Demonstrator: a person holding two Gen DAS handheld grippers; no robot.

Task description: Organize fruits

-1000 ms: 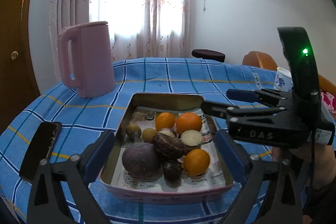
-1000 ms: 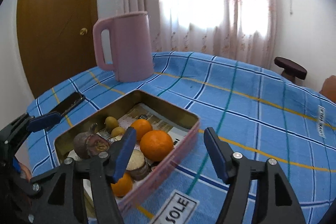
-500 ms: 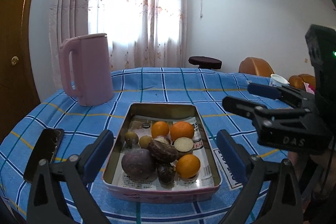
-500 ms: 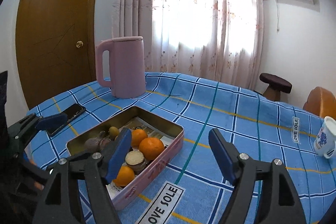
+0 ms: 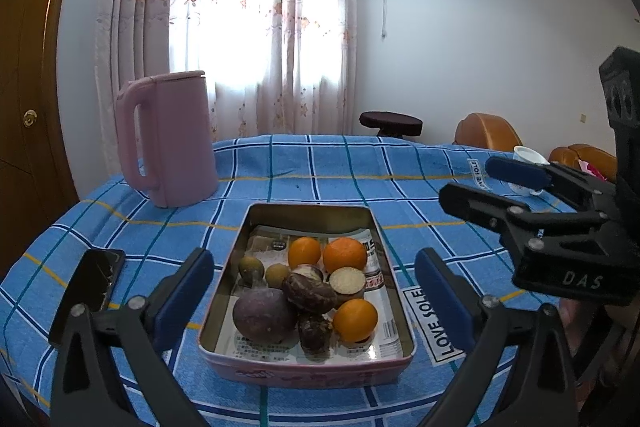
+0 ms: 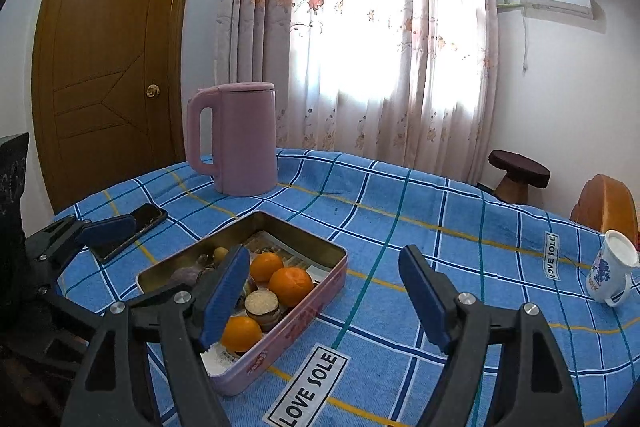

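Left wrist view shows, from left to right, a black phone (image 5: 90,281) near the table's left edge, a pink kettle (image 5: 170,139) toward the far left corner, and the pink tin (image 5: 308,373) in the middle of the blue checked tablecloth (image 5: 360,171). The fruits (image 5: 308,291) lie inside the tin on printed paper: three oranges (image 5: 345,255), a large purple fruit (image 5: 259,315), wrinkled dark ones, two small brownish ones and a cut half. The left gripper (image 5: 314,299) hangs above the tin's near end, its blue pads spread wide on either side and pinching nothing. To the right the right gripper (image 5: 480,183) juts in, stamped "DAS", fingers apart and empty. A cloth label beside the tin reads "LOVE SOLE". Right wrist view shows the same gripper (image 6: 324,291) spread wide over the tin's (image 6: 320,291) right rim; its left finger (image 6: 224,291) hides some of the fruit. Only this view shows the brown door (image 6: 108,67) and the whole white mug (image 6: 612,273) near the right edge, blue-patterned.
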